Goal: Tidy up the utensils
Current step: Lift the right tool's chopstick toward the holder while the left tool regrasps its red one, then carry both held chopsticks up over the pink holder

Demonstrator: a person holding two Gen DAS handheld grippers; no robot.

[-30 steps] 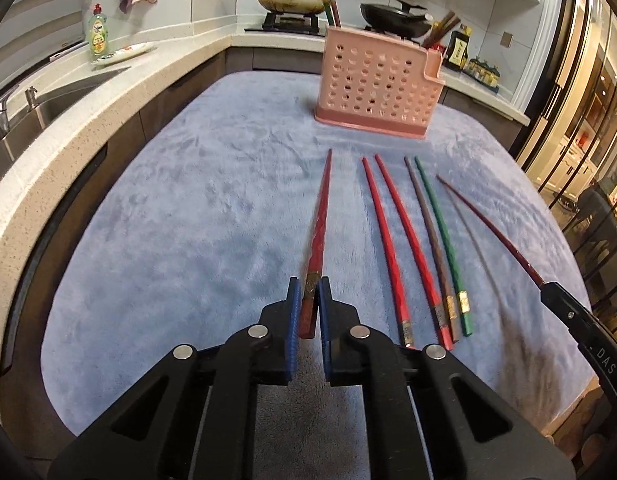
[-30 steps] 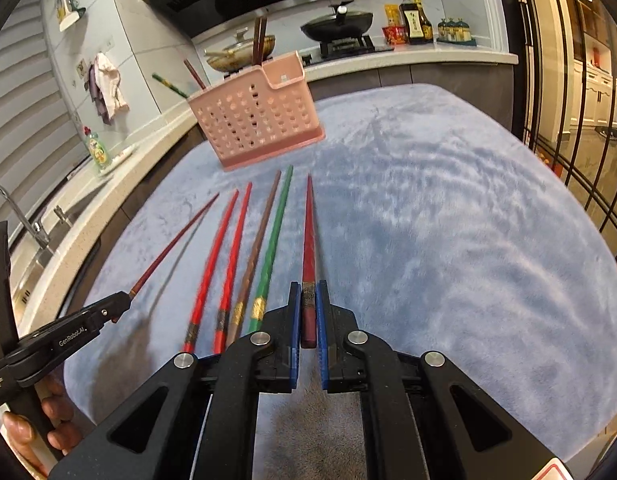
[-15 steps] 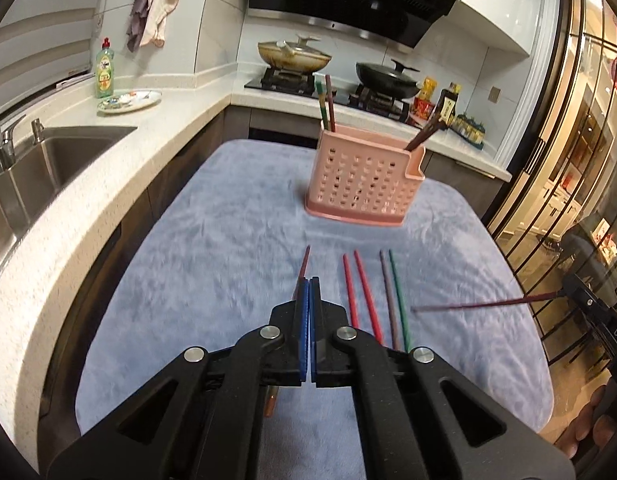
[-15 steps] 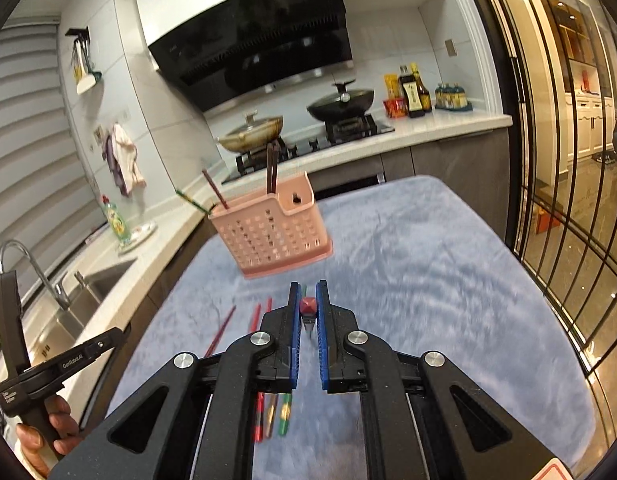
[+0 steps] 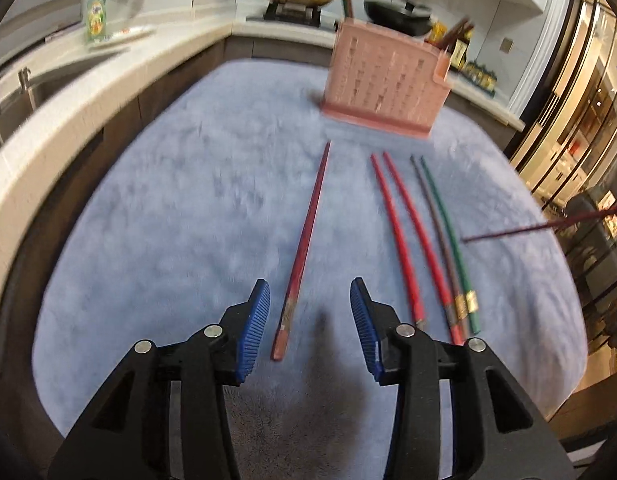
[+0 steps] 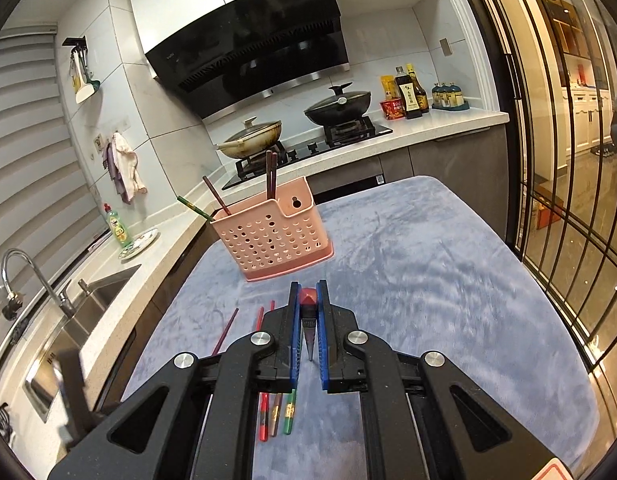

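Observation:
A pink perforated utensil basket (image 5: 382,88) (image 6: 273,237) stands at the far end of the blue-grey cloth with several chopsticks upright in it. My left gripper (image 5: 310,312) is open, low over the cloth, and a dark red chopstick (image 5: 304,250) lies flat between its fingers. Two red chopsticks (image 5: 404,236), a brown one and a green one (image 5: 448,236) lie in a row to its right. My right gripper (image 6: 308,328) is shut on a red chopstick (image 6: 308,300), held high above the cloth and seen end-on; that chopstick also shows at the right of the left wrist view (image 5: 544,224).
The cloth (image 6: 428,272) covers a counter top. A sink with a tap (image 6: 48,292) and a dish soap bottle (image 6: 117,227) are to the left. A stove with a pan and a wok (image 6: 336,106) lies behind the basket. Glass doors (image 6: 568,160) run along the right.
My left gripper has opened and let go of the dark red chopstick, which now lies on the cloth. My right gripper has lifted its red chopstick higher.

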